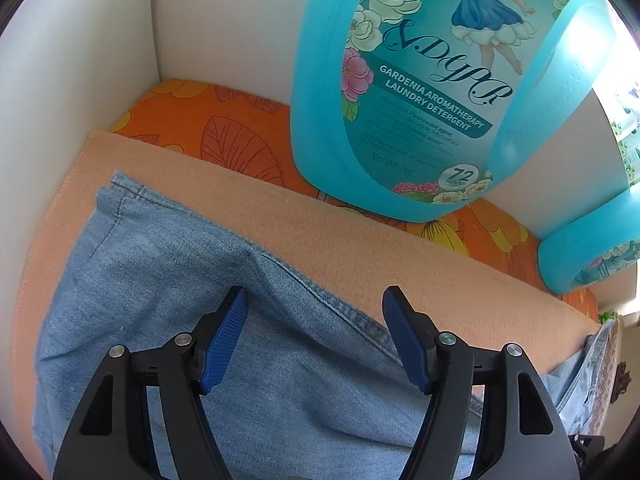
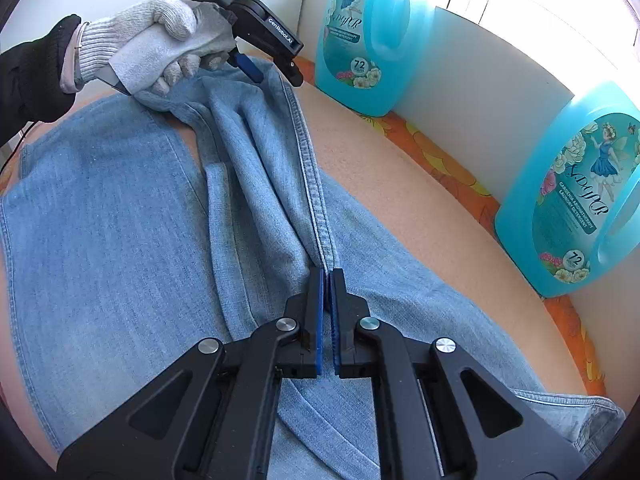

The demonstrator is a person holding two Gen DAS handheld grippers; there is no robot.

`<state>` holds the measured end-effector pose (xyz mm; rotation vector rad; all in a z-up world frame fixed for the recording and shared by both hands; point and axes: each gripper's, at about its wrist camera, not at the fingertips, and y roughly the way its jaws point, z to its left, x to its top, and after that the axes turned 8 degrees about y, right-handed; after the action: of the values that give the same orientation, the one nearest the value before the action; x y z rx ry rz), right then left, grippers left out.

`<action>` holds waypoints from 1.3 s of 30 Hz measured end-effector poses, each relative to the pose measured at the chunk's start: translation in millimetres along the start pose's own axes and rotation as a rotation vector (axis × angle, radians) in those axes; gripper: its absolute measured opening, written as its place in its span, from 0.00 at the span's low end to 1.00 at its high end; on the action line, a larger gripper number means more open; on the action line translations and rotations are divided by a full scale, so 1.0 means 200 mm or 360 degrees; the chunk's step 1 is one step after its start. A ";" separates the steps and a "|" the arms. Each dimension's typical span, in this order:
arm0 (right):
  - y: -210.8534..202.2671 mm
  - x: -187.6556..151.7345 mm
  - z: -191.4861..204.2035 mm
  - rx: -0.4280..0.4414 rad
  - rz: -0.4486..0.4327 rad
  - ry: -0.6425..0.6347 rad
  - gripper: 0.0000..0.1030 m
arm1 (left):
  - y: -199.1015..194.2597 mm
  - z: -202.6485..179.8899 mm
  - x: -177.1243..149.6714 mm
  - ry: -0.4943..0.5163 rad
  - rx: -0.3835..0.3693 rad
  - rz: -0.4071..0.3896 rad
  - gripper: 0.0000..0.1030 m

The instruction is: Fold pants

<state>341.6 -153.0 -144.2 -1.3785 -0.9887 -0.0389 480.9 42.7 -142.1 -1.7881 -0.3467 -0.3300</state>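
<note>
- Right claw (image 2: 327, 270) pinching the pants (image 2: 120, 240) seam, carrying a fold toward 12 o'clock.
- Left claw (image 1: 314, 300) hovering spread above denim, seemingly gripping nothing.
- Next: laying the fold flat.

Surface is covered by an orange floral cloth (image 1: 240, 136), showing only as a strip along the white back wall (image 1: 224, 20). Over it lies a peach textured mat (image 1: 320, 240), filling the middle of both views. Light blue denim pants (image 2: 100, 240) lie spread on the mat, lower left of frame (one seam edge is raised off it). Two turquoise detergent jugs stand upright on the floral strip against the wall: one (image 2: 368, 40) at top centre of the right wrist view, the other (image 2: 580, 200) at right.
</note>
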 end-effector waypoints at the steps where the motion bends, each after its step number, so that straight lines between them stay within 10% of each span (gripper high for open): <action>1: 0.00 0.00 0.00 -0.0007 -0.0004 -0.0004 0.04 | 0.01 0.01 -0.01 -0.0024 -0.0010 -0.0017 0.64; 7: -0.02 0.00 0.00 -0.0040 -0.0043 0.0040 0.04 | 0.00 0.07 -0.07 -0.0057 -0.0022 -0.0132 0.12; 23: -0.42 0.05 0.05 -0.0198 -0.0296 0.0179 0.04 | -0.75 0.16 -0.31 0.0004 -0.0309 -0.0613 0.06; 39: -0.75 -0.32 0.51 -0.0105 -0.0268 0.0113 0.04 | -1.12 0.29 -1.19 -0.0021 -0.0330 -0.0764 0.06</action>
<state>161.7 -140.7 -75.9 -1.3415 -1.0497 -0.2469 176.0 135.9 -52.2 -1.8954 -0.7778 -0.7132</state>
